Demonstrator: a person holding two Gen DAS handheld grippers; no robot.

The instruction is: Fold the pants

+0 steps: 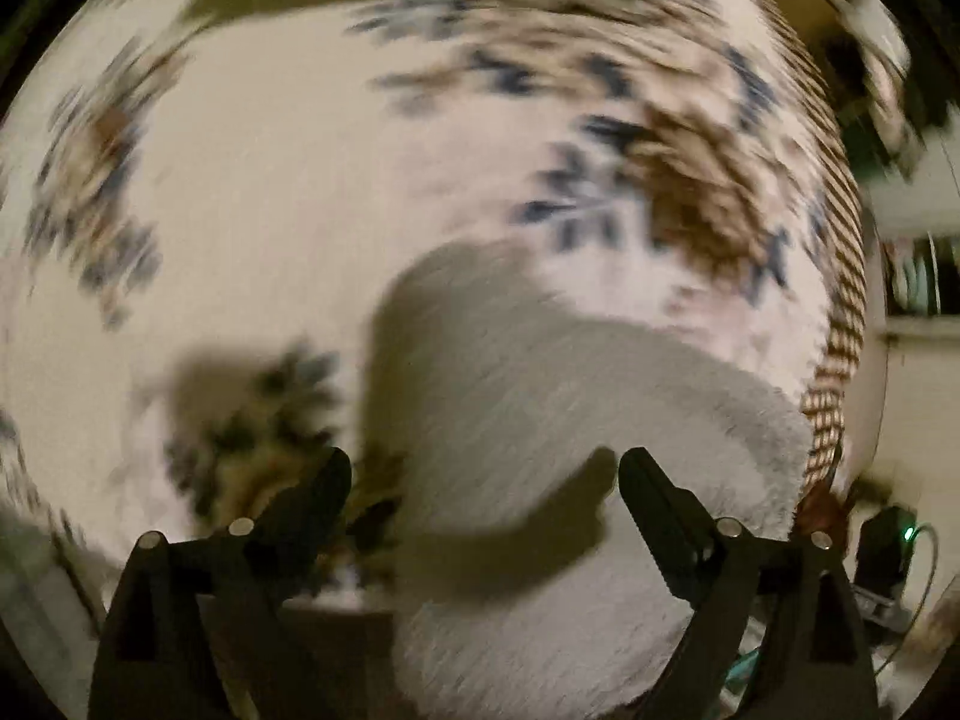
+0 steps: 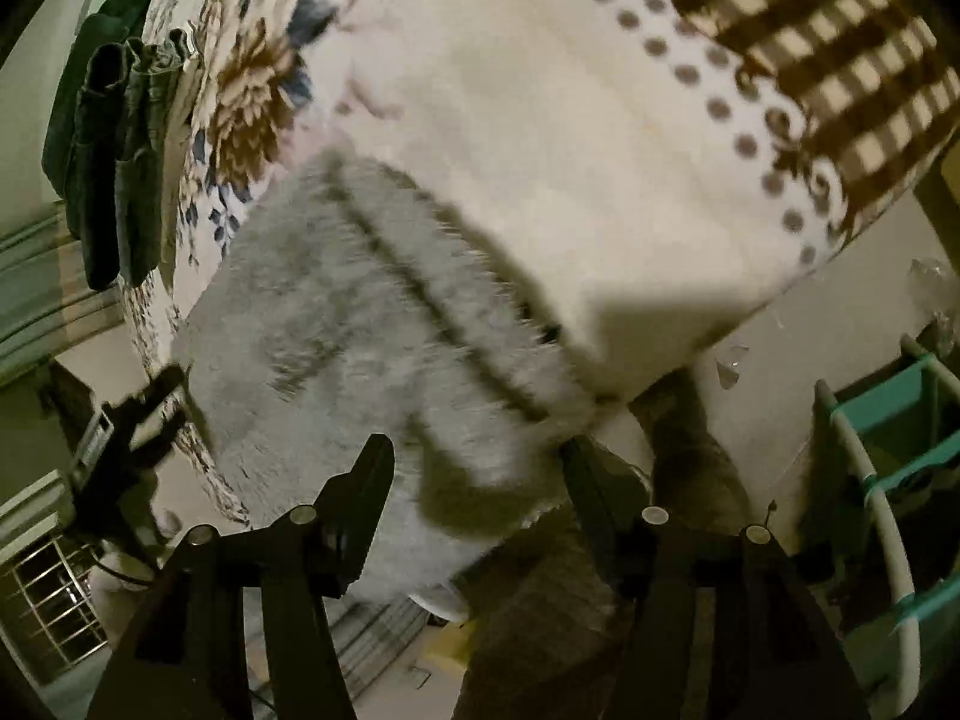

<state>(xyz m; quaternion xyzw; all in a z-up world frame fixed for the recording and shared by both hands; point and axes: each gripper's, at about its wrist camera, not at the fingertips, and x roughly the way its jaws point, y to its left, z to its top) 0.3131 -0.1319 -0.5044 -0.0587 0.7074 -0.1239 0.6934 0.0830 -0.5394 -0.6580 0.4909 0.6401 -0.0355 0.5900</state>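
We see the grey fuzzy pants (image 2: 372, 324) lying on a bed covered by a cream blanket (image 2: 540, 138) with a flower print and a brown checked border. They sit at the near edge of the bed, and one end hangs over that edge toward us.

Our left gripper (image 1: 485, 483) hovers above the pants (image 1: 540, 420) with its jaws spread wide and nothing between them. The left view is badly smeared, so we cannot tell whether the fingers touch the fabric.

Our right gripper (image 2: 477, 468) is also released, its jaws apart on either side of the overhanging end of the pants. We cannot tell if either finger presses on the cloth.

At the far left of the right view, dark folded clothes (image 2: 114, 138) rest at the edge of the bed. A teal and white rack (image 2: 882, 480) stands on the right, beside the bed.
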